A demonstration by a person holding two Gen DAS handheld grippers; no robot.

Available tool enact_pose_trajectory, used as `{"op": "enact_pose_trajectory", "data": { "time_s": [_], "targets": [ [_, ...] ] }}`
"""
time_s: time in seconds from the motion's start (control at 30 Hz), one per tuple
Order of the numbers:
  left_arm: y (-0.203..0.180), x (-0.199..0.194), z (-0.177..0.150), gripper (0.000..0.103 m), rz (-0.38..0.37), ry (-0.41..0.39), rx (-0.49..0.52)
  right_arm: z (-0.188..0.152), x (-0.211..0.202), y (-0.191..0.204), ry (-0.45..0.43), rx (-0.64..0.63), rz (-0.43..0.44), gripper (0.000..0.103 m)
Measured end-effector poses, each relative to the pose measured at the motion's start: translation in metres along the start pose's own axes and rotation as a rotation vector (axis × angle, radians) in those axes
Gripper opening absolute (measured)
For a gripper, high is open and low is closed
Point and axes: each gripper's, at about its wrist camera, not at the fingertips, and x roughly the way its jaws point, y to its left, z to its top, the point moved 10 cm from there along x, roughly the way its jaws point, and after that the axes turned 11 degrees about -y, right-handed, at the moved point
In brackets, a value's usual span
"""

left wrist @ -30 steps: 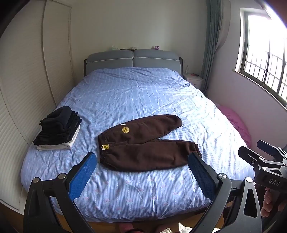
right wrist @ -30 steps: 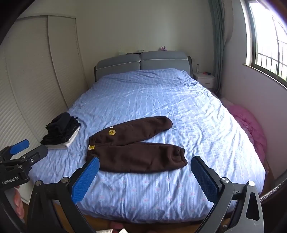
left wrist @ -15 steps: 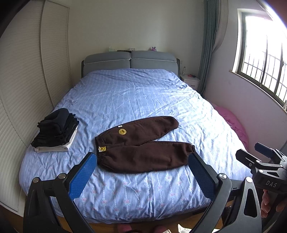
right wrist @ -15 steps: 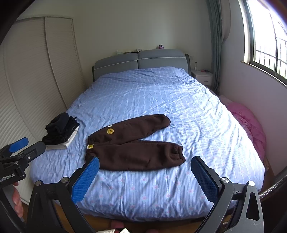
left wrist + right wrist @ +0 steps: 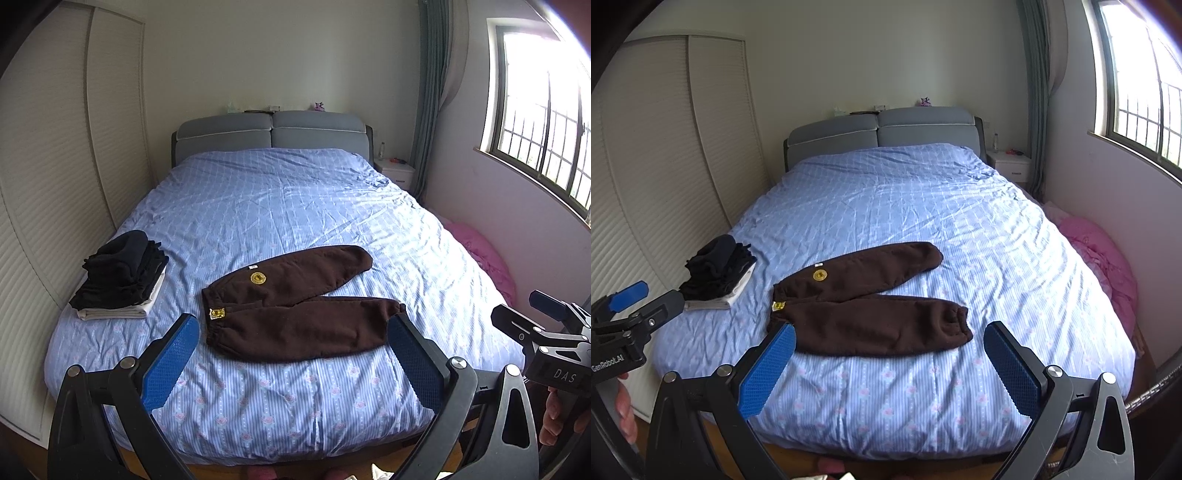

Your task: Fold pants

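No fold is yet made: the brown pants (image 5: 295, 306) are laid flat near the bed's (image 5: 295, 206) near edge, legs splayed rightward, while the left gripper (image 5: 295, 363) and right gripper (image 5: 890, 367) are held spread and empty.

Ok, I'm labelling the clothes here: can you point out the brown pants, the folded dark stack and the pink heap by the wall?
brown pants (image 5: 295, 325), left wrist view, near leg.
folded dark stack (image 5: 122, 273), left wrist view, top dark layer.
pink heap (image 5: 1100, 254), right wrist view, its middle.
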Motion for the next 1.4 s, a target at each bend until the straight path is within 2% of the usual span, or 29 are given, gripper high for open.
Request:
{"op": "enact_pose_trajectory", "data": {
  "time_s": [0.77, 1.13, 1.4],
  "targets": [
    [-0.003, 0.001, 0.006, 0.103, -0.002, -0.025, -0.003, 0.002, -0.001, -0.002, -0.011, -0.001, 0.005, 0.103],
    [-0.009, 0.021, 0.014, 0.103, -0.006, -0.017, 0.001, 0.009, 0.007, -0.009, -0.001, 0.001, -0.001, 0.103],
    [-0.004, 0.053, 0.019, 0.103, -0.017, 0.017, 0.026, 0.007, 0.037, -0.009, 0.041, 0.027, -0.010, 0.103]
  ]
}}
